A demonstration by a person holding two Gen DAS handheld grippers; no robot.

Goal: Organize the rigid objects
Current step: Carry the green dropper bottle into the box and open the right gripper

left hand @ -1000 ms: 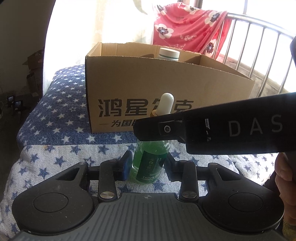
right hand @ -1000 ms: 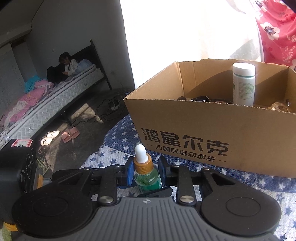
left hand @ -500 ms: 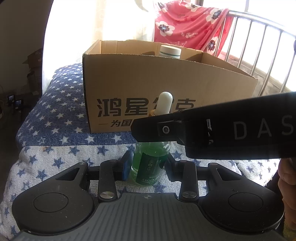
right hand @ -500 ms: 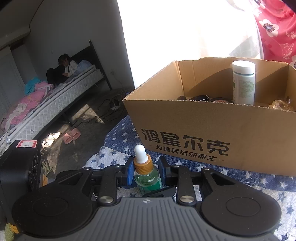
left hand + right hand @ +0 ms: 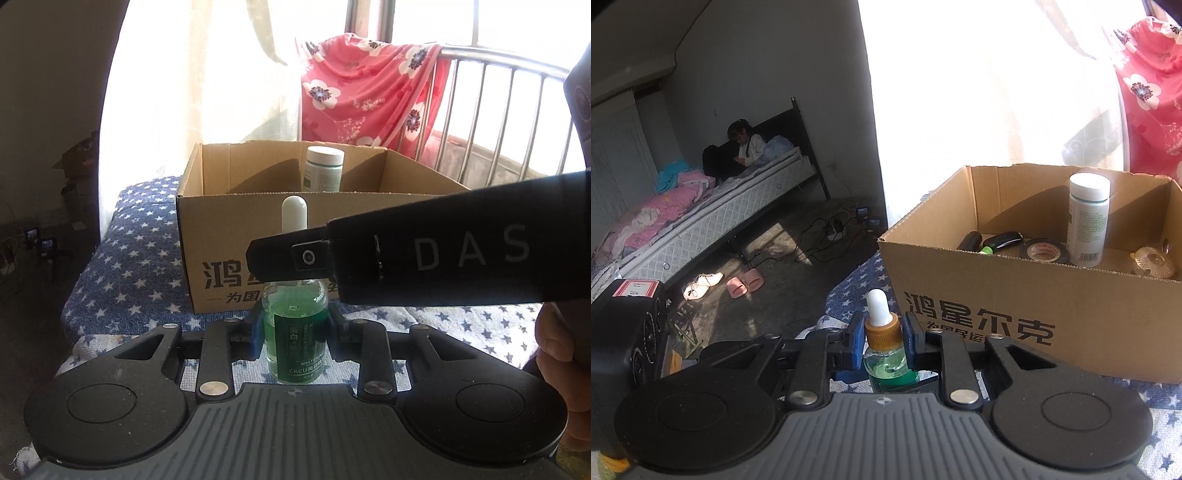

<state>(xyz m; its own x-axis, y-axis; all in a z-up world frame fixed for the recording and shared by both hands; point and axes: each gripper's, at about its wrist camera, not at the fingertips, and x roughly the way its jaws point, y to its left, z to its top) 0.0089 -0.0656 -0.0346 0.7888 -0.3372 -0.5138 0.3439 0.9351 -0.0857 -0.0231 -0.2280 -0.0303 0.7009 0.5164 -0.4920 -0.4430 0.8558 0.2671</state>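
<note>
A green dropper bottle [image 5: 295, 343] with a gold collar and white bulb stands upright between both grippers, lifted off the star-patterned blanket [image 5: 129, 258]. My left gripper [image 5: 295, 325] is shut on the bottle's glass body. In the right wrist view my right gripper [image 5: 883, 343] has its blue pads against the gold collar of the bottle [image 5: 882, 330], and its jaws are closing. The right gripper's black side crosses the left wrist view and hides the bottle's neck. Just behind stands an open cardboard box [image 5: 997, 295].
Inside the box [image 5: 221, 240] stand a white bottle [image 5: 1087, 218], a tape roll [image 5: 1043, 253], a dark remote-like item [image 5: 1003, 240] and a gold ornament [image 5: 1152, 260]. A red floral cloth [image 5: 369, 92] hangs on a metal railing [image 5: 498, 110]. A person sits on a far bed [image 5: 746, 144].
Both grippers have risen together with the dropper bottle between them. The box sits lower in both views and more of its inside shows.
</note>
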